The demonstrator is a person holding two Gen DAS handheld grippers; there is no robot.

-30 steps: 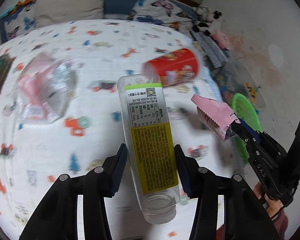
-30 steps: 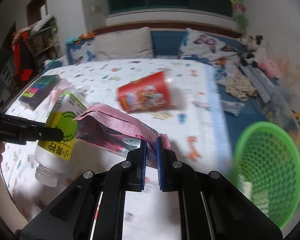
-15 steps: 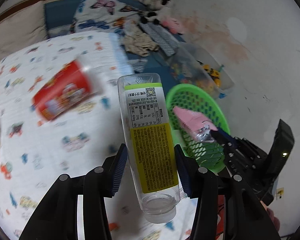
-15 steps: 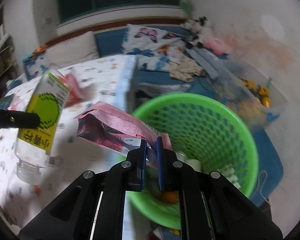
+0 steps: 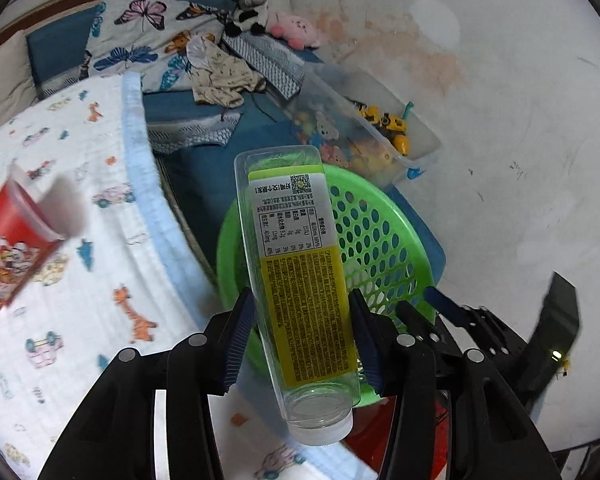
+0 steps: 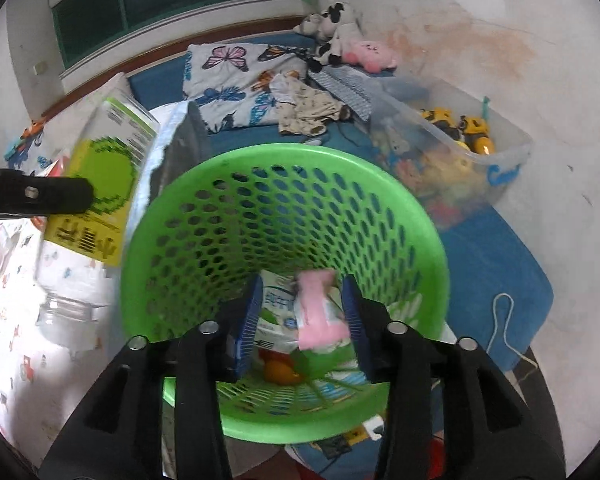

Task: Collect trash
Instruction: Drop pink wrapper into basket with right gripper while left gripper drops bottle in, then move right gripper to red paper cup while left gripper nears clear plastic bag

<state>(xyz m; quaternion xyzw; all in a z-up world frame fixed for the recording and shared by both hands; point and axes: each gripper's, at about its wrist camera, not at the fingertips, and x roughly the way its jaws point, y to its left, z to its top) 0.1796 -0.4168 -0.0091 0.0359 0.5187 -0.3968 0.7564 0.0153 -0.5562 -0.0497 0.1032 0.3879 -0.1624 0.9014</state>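
Bottle (image 5: 300,276), clear plastic w/ yellow-green label, sat clamped betw. the two fingers (image 5: 239,336) of the left gripper (image 5: 302,336), cap end toward the camera, base pointing away. Seen from left wrist, it hung over the near rim of the green basket (image 5: 380,240). From right wrist, same bottle (image 6: 100,184) showed left of the basket, tilted, w/ one left finger across its label.

Right gripper (image 6: 303,320) was held over the basket (image 6: 204,208) mouth, looking down into it. Its fingers (image 6: 249,320) stood wide apart, gripping nothing. Pink wrapper (image 6: 320,308) showed betw. them, blurred; couldn't tell if it touched either pad or lay on the pile below. Basket held a white-blue carton (image 6: 276,304), something orange (image 6: 280,372) and other bits too blurred to name.

Basket stood just beside the bed's side edge. Red cup (image 5: 12,252) lay on its side on the printed bed sheet (image 5: 80,320), well apart from that edge, blurred. Clear toy bin (image 5: 376,136) stood beyond the basket along the wall (image 5: 520,140). Butterfly pillow (image 5: 148,40), crumpled clothes (image 5: 220,76) and plush toys (image 5: 268,8) were at the bed's far end.
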